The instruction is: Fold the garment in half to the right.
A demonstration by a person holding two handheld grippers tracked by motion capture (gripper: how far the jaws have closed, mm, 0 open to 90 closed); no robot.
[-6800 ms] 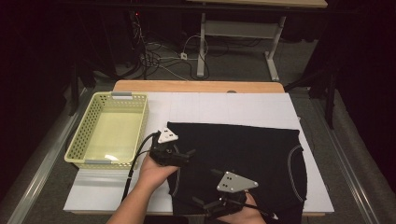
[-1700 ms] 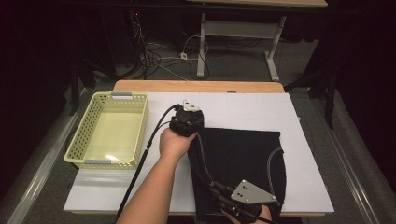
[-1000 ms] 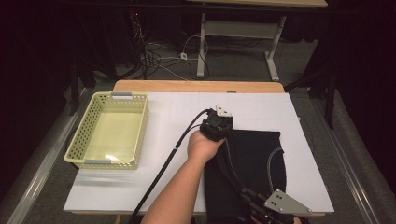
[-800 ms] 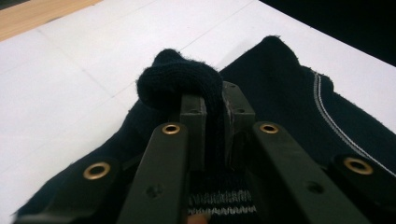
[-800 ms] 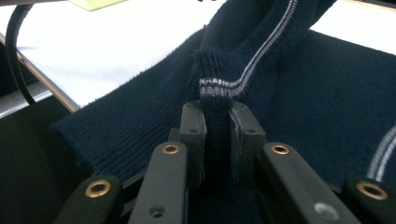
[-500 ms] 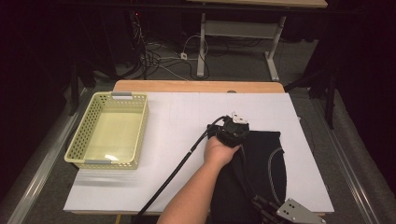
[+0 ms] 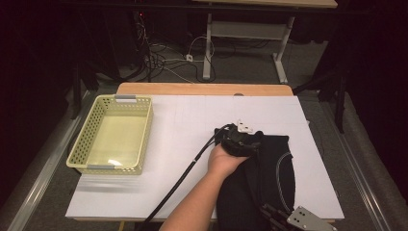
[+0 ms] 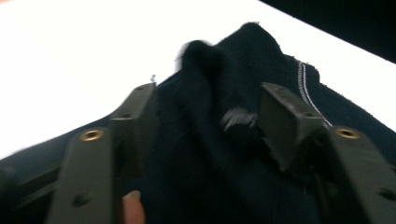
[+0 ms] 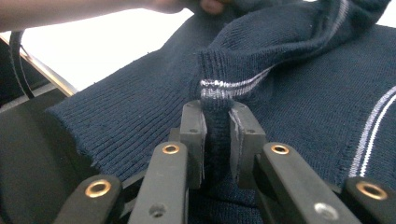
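A dim lab or recording room: bundled cables (image 7: pixel 163 53) on grey carpet beyond the white-topped table (image 7: pixel 192 120), a metal desk frame (image 7: pixel 240 38) behind it

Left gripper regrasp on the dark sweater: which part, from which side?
Probably the raised ridge of the sweater between the left gripper's jaws, which have just opened and stand clear of it. Come from above, straddling the ridge: it stands off the white table. The right gripper clamps a striped fold.

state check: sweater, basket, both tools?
sweater: dark navy, folded over itself, lying on the white table
basket: upright, empty
left tool: jaws have just been opening, apart, fabric loose between them
right tool: shut on a sweater fold
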